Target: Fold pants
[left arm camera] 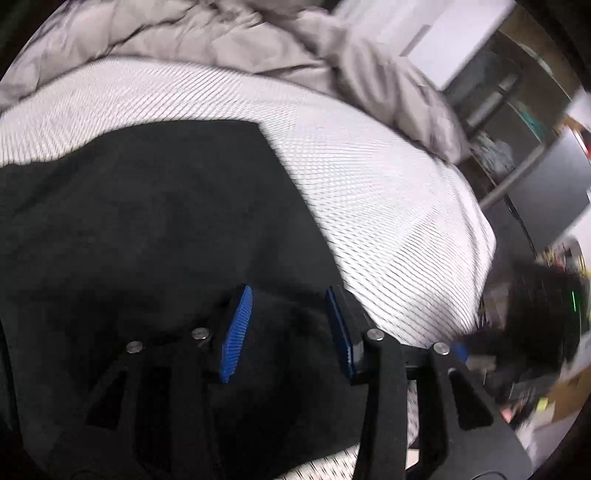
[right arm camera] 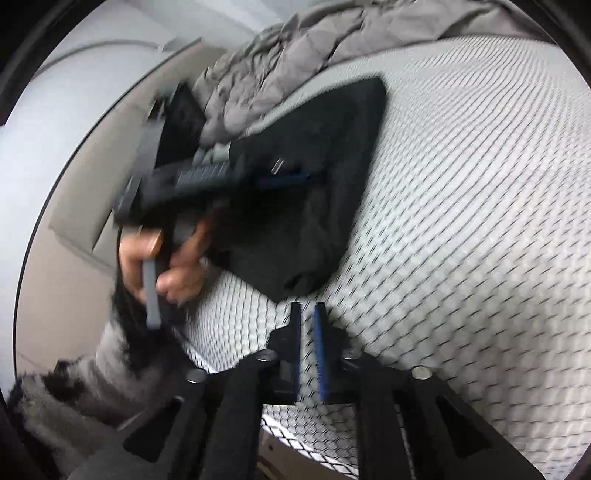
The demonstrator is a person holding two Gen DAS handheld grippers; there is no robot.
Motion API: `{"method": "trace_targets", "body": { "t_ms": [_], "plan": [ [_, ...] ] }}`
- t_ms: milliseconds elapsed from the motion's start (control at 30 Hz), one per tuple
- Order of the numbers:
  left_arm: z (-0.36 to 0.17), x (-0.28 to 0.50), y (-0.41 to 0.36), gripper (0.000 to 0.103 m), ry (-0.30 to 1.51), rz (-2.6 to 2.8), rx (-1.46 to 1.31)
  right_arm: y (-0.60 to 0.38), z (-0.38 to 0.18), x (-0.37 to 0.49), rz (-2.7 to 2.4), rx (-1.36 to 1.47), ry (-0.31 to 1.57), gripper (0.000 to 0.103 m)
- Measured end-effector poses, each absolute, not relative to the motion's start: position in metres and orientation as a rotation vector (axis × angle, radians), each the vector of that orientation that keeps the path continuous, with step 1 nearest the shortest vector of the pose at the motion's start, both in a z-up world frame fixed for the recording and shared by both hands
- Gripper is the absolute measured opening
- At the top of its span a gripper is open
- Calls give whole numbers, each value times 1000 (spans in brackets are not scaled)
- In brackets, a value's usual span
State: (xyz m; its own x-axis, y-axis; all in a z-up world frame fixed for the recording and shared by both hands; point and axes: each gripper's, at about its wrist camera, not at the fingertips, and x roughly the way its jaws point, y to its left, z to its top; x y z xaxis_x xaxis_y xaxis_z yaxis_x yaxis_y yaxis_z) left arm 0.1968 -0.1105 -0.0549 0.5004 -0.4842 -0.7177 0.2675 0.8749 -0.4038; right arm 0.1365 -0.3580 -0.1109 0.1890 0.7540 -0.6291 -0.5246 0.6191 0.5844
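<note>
Black pants lie folded on a white mesh-patterned mattress. My left gripper sits low over their near right part, its blue pads well apart, with black cloth lying between and under them; no pad visibly presses it. In the right wrist view the pants form a dark wedge on the mattress, and a hand holds the left gripper over their left side. My right gripper hovers just below the pants' near corner, its pads a narrow gap apart with only mattress showing through.
A crumpled grey duvet is bunched along the far side of the bed. Beyond the mattress edge stand a shelf unit and floor clutter. A fuzzy grey sleeve reaches in at the lower left.
</note>
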Motion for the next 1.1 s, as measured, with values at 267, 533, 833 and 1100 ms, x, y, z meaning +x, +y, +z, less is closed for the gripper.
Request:
{"method": "trace_targets", "body": {
  "t_ms": [267, 533, 833, 1100],
  "plan": [
    [-58, 177, -106, 47, 943, -422, -196, -345, -114, 158, 871, 355, 1048, 14],
    [-52, 157, -106, 49, 890, -441, -184, -370, -102, 141, 902, 300, 999, 22],
    [-82, 132, -169, 53, 923, -450, 125, -346, -107, 181, 820, 323, 1058, 37],
    [-88, 129, -162, 53, 940, -472, 87, -287, -122, 251, 812, 179, 1098, 22]
  ]
}}
